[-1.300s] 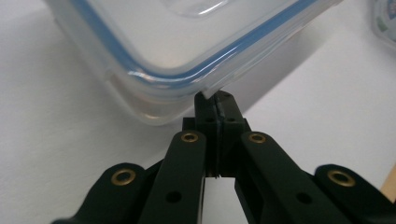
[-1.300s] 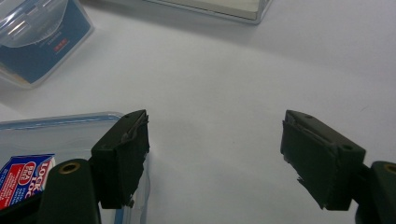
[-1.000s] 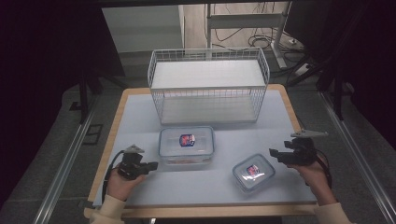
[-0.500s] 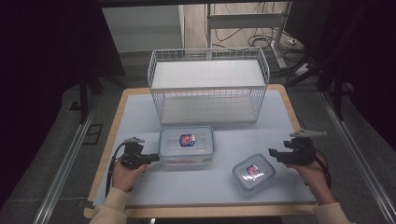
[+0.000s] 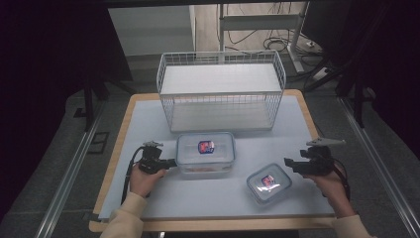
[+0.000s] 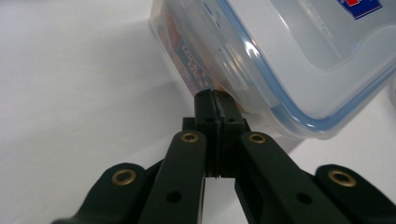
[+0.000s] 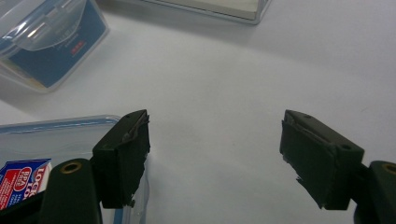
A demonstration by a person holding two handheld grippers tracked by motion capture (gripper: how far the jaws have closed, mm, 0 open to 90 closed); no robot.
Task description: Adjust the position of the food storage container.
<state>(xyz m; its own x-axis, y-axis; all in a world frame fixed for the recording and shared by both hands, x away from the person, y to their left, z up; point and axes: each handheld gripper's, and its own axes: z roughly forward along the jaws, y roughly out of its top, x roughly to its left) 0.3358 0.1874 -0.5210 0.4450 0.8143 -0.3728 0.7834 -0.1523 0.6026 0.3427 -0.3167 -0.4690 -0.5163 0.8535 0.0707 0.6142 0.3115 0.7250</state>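
Note:
A large clear container with a blue-edged lid and a red-and-blue label sits at the table's middle. My left gripper is shut, and its tips sit against the container's left side. In the left gripper view the jaws are pressed together with nothing between them, right at the side latch of the large container. A smaller container of the same kind lies at the front right. My right gripper stands open just right of it. In the right gripper view, the open gripper has the small container's lid by its left jaw.
A white wire basket stands at the back of the pale table top, behind the large container. The right gripper view has the large container at the upper left. Dark floor and metal rails surround the table.
My left gripper has moved right across the table until its shut tips reached the large container's left side. The right gripper and both containers have stayed in place.

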